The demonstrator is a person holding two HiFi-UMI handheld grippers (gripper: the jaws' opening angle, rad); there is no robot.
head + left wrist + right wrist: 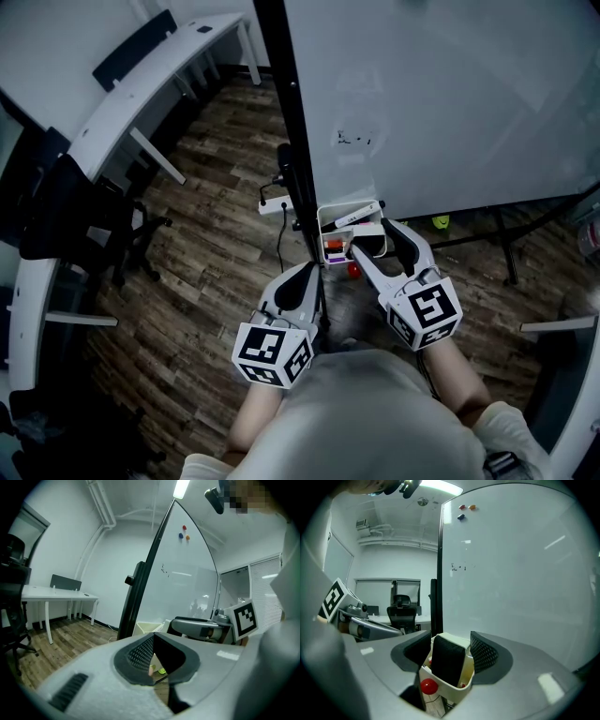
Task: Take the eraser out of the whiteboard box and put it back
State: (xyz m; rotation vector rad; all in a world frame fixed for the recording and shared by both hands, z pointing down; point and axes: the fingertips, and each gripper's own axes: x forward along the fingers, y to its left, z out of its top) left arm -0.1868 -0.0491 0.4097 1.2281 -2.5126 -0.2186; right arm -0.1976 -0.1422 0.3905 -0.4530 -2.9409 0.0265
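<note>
The eraser [449, 662], black felt face with a white back, stands upright in the white whiteboard box [457, 693]. My right gripper [450, 656] is open around it, with a gap between each pad and the eraser. From the head view the box [328, 217] hangs at the whiteboard's lower left corner, and my right gripper [372, 237] reaches into it. My left gripper [307, 272] hovers just left of the box beside the black stand post. Its jaws are open with nothing between them [153, 660]. A red ball-like piece [427, 685] shows at the box's front.
The whiteboard [450, 94] fills the upper right on a black stand [286, 112]. A white desk [141, 84] and a black office chair [75, 216] stand to the left. A power strip [277, 204] and a green object [440, 222] lie on the wood floor.
</note>
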